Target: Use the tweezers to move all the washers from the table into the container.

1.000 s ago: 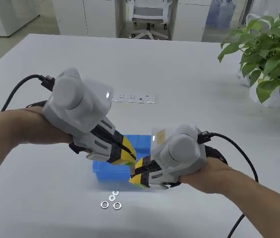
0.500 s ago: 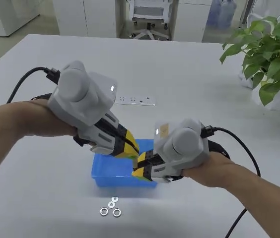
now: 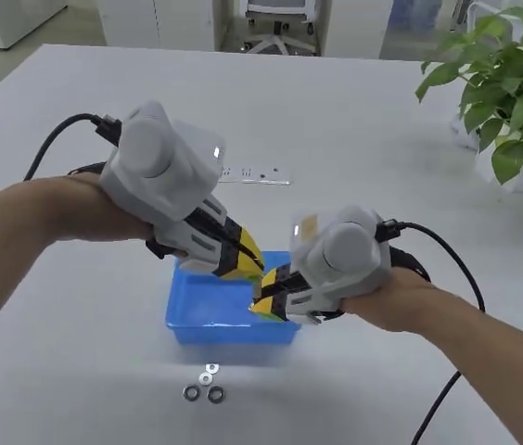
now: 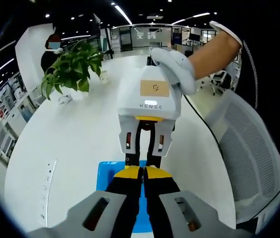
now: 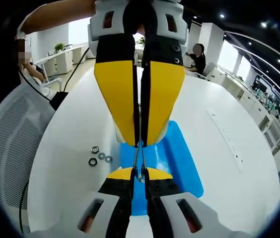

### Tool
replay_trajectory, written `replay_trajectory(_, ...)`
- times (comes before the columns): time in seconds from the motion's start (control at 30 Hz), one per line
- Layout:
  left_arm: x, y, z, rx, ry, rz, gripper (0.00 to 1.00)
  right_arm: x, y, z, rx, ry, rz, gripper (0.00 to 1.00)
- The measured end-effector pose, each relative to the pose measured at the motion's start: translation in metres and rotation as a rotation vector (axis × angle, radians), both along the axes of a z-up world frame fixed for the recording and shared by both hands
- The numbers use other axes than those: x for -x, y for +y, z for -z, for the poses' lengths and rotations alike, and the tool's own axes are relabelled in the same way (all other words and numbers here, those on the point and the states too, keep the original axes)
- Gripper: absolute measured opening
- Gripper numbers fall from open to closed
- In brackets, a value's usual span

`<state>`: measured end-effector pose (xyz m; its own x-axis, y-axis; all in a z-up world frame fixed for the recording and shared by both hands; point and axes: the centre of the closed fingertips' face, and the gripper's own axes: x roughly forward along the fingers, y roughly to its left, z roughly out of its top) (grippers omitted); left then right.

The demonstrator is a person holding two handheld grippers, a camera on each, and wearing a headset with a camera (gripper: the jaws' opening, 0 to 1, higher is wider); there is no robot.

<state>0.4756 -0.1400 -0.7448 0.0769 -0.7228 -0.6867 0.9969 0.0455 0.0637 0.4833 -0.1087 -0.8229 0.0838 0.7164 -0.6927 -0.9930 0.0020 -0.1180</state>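
Two hand-held grippers meet tip to tip above a shallow blue container (image 3: 229,332) that sits toward the near edge of a white tabletop (image 3: 382,148). The left gripper (image 3: 250,267) reaches in from the left and the right gripper (image 3: 263,304) from the right, their yellow-tipped jaws almost touching. In the right gripper view, a thin pair of metal tweezers (image 5: 139,158) bridges the short gap between them. The left gripper's jaws are pressed together on one end and the right gripper's jaws on the other, so both appear to be pinching the tool at once. Three small washers (image 3: 204,385) lie in a tight cluster on the tabletop, between the container's near wall and the tabletop's near edge. Compared with a second ago, the paired tips have drifted from above the container's near wall to a spot over its interior. The washers sit in the same cluster as before, untouched. No washer can be made out in the part of the container that shows. This suggests the tweezers are being settled between the grippers rather than used for picking, and all three washers remain to be lifted. A power strip (image 3: 248,176) lies farther back toward the far edge, and a leafy plant (image 3: 512,83) stands near the far right corner.
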Motion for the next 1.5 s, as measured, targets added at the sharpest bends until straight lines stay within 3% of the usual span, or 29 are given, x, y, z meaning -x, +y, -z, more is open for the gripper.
replay_trajectory(0.57, -0.015, -0.003, 0.028, -0.009, 0.036, -0.004, 0.05, -0.013, -0.006, 0.029, 0.024, 0.053, 0.019, 0.10)
replay_trajectory(0.97, -0.023, 0.000, 0.040, -0.012, 0.046, -0.020, 0.05, -0.019, -0.006, 0.041, 0.049, 0.076, 0.023, 0.10)
replay_trajectory(1.5, -0.022, -0.003, 0.038, -0.005, 0.050, -0.025, 0.05, -0.020, -0.009, 0.039, 0.056, 0.064, 0.027, 0.11)
